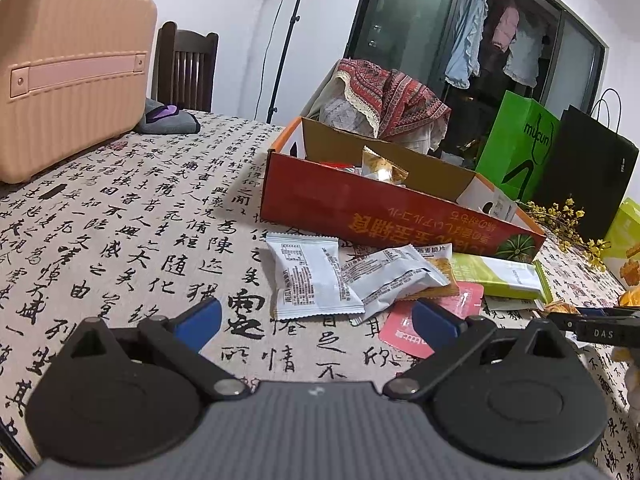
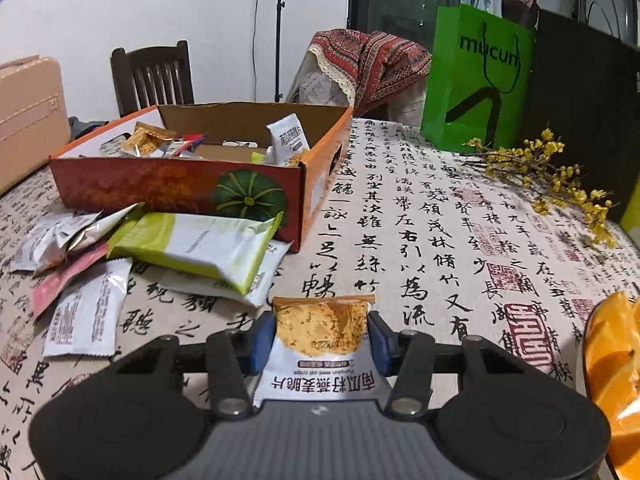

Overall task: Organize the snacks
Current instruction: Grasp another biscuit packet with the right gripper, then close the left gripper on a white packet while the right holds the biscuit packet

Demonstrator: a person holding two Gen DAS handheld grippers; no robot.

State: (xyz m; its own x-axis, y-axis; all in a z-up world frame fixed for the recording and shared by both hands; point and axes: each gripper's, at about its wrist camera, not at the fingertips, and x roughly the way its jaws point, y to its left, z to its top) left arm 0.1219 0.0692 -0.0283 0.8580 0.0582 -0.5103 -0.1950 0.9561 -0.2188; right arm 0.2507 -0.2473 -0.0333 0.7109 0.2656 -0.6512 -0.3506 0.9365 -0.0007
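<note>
Small white-and-orange crisp packet (image 2: pixel 322 344) sitting right between the blue pads of the right gripper (image 2: pixel 320 340), pinched from both sides. Left gripper (image 1: pixel 316 320) wide open, empty, just short of the loose white foil snack packets (image 1: pixel 316 280).

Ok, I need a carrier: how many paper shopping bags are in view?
2: a green bag and a black bag right beside it, behind the yellow flowers. More may be hidden.

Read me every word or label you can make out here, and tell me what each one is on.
"mucun": green paper bag.
"南瓜籽燕麦脆片" and "Pumpkin seed oat crisps": snack packet between the right gripper pads.
"DAS": right gripper, seen from the left wrist.
Tablecloth calligraphy: legible characters, no label.
Other packets' print: too small.
</note>
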